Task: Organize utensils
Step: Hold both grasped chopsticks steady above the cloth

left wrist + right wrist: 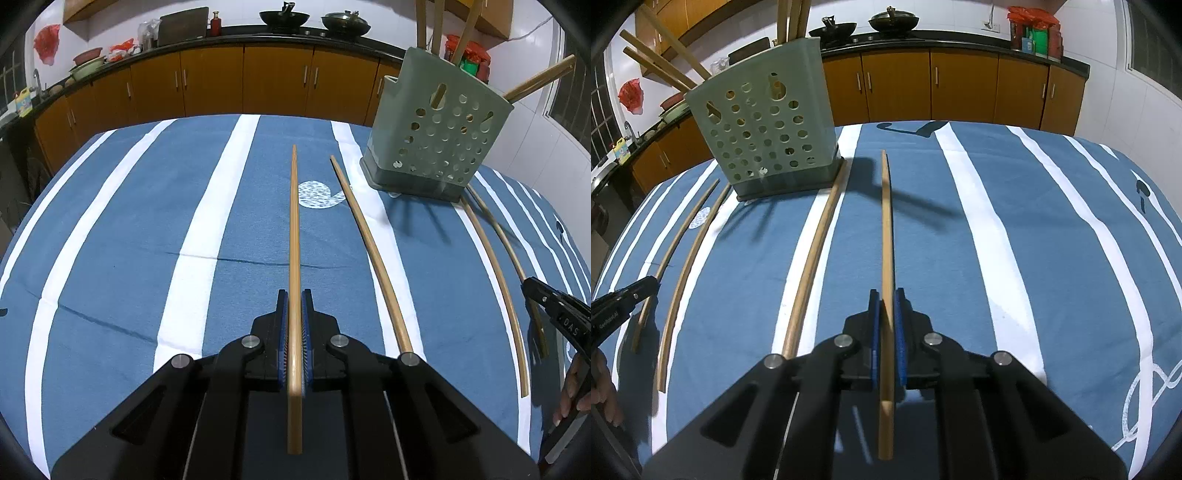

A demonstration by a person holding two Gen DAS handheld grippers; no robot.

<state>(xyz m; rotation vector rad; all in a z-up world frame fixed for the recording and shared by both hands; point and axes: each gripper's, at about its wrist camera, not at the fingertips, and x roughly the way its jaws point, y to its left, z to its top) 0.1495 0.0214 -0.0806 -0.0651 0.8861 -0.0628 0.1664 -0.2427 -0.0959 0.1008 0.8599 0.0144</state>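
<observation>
Left gripper (294, 295): blue pads closed on 1 wooden chopstick (294, 229), which runs forward between them, tip toward the far table edge. Right gripper (885, 295): likewise clamped on its own chopstick (886, 229). 2 loose chopsticks lie on the blue-and-white striped cloth (110, 240) between the held pair: one (369, 251) nearer the left gripper, one (812, 258) nearer the right. Perforated green utensil holder (439, 136) stands beyond, upright, several chopsticks already inside.
</observation>
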